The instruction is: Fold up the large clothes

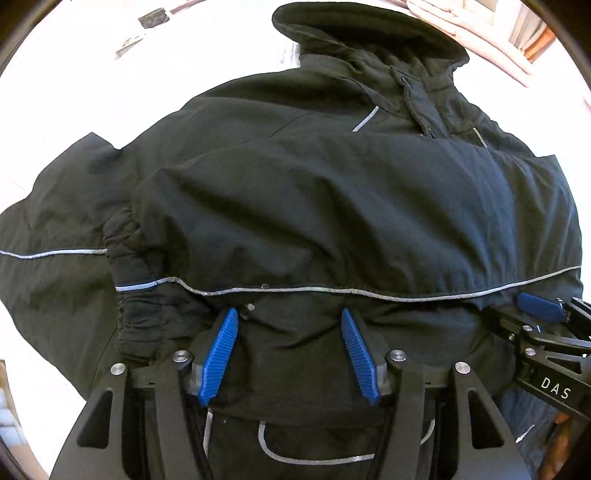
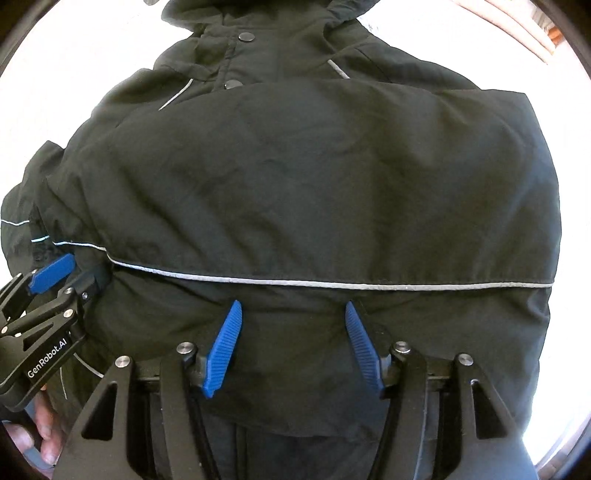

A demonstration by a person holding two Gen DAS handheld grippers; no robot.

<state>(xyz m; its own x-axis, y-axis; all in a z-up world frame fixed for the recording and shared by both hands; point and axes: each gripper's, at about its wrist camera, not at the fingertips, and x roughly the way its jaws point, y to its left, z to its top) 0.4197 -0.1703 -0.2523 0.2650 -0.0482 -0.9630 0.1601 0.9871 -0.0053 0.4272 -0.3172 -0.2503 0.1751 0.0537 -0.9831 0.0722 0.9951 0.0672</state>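
One black jacket (image 1: pixel 332 192) lies spread on a white surface (image 1: pixel 92 85), collar and hood at the far end, two handheld grippers poised over its near half. A sleeve is folded across the chest, its grey reflective piping (image 1: pixel 295 290) running side to side just past both sets of blue pads.

The left gripper (image 1: pixel 288 325) points steeply down over the fabric, jaws abt half open, pads apart w/ cloth bulging between them but no pinch visible. The right gripper (image 2: pixel 293 317) stands the same way just beside it: jaws roughly half spread, nothing clamped. Each shows at the edge of the other's view (a hand (image 2: pixel 37 435) on the left tool's handle appears bottom left in the right wrist view).

Step in hand, by the look of it: sleeves in, bottom-up fold not yet made. Next move prob. calls for both tools to drop to the near hem, close on it together and carry it toward the collar, keeping the sleeve from sliding off.

Count: 1 jacket, 2 grippers, 4 blue pads, 2 metal snaps (image 2: pixel 246 36) showing on the placket, 1 pile of pale folded cloth (image 1: pixel 491 33) at far right.
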